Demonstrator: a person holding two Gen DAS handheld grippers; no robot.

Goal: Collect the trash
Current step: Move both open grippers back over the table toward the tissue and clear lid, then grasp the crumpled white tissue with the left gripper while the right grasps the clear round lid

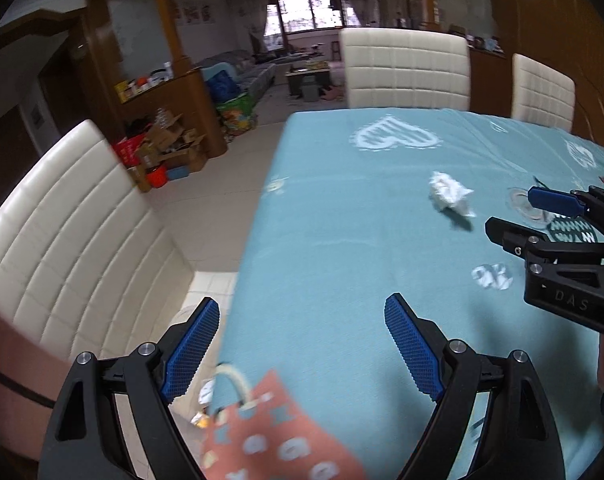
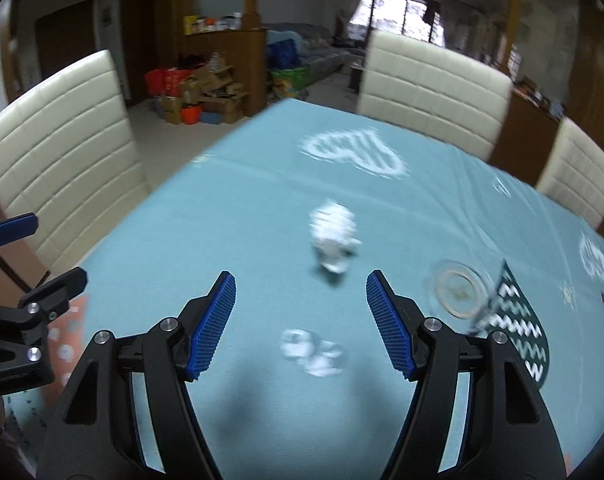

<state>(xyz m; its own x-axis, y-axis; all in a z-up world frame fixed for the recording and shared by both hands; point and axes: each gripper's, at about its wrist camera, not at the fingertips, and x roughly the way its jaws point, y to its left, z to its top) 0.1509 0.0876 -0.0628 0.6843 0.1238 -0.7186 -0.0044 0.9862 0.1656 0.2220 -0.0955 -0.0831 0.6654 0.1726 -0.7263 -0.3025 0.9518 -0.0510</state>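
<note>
Nearest the left tool [image 1: 302, 344], whose jaws stand wide apart and empty, a pink bag [image 1: 278, 436] with a rope handle hangs at the bench [image 1: 325, 264] edge; something small shows beside its mouth, too blurred to name. The right tool [image 2: 301, 320] is spread wide as well, holding nothing. Just ahead of it lies a small crumpled scrap [image 2: 313, 354], and farther on a white paper wad [image 2: 333, 240], both loose on the bench. A clear round lid [image 2: 457, 292] lies to the right. My judgement: collection is barely begun, two pieces left. The right tool's body reads "DAS" [image 1: 571, 300].
</note>
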